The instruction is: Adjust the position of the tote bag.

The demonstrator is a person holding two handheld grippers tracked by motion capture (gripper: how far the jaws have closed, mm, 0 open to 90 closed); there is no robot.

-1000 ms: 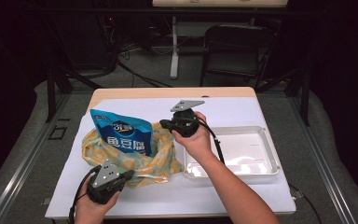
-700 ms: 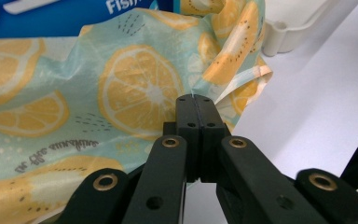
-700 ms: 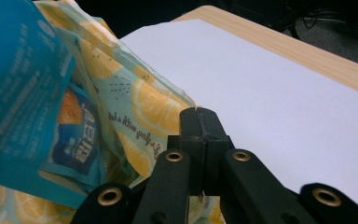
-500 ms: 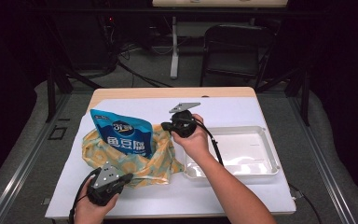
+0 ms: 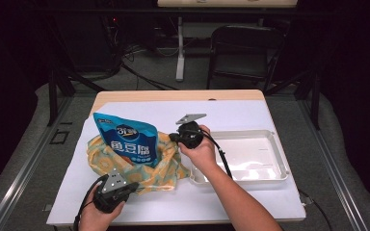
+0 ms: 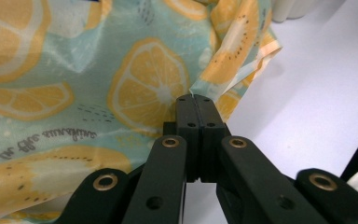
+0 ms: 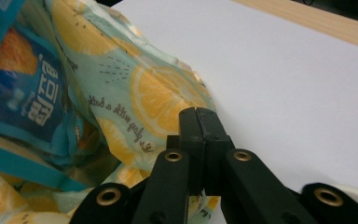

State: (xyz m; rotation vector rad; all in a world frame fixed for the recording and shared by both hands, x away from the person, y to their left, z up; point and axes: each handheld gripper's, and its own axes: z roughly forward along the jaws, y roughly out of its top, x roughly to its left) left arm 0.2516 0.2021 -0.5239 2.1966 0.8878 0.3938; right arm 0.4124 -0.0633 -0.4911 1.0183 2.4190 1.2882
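On the white-covered table (image 5: 250, 115) lies a thin bag of pale teal fabric with orange slice prints (image 5: 166, 161), and a blue snack pouch with white characters (image 5: 125, 139) stands up out of it, on the left half of the table. In the high view the left gripper (image 5: 125, 185) is at the near edge of the bag and the right gripper (image 5: 173, 137) is at its far right edge, but the jaws are too small there to read.

The left gripper view shows what the high view does not: the left gripper (image 6: 195, 99) has its jaws pressed together on a folded edge of the fabric bag (image 6: 74, 70), with the bare table cover (image 6: 326, 84) to the right. In the right gripper view the right gripper (image 7: 196, 111) also has its jaws together, and the bag's edge (image 7: 158, 98) lies against them; it seems pinched. The pouch (image 7: 23, 93) is seen inside the bag.

A clear shallow plastic tray (image 5: 279, 151) sits just beside the bag on the right, under the person's right forearm.
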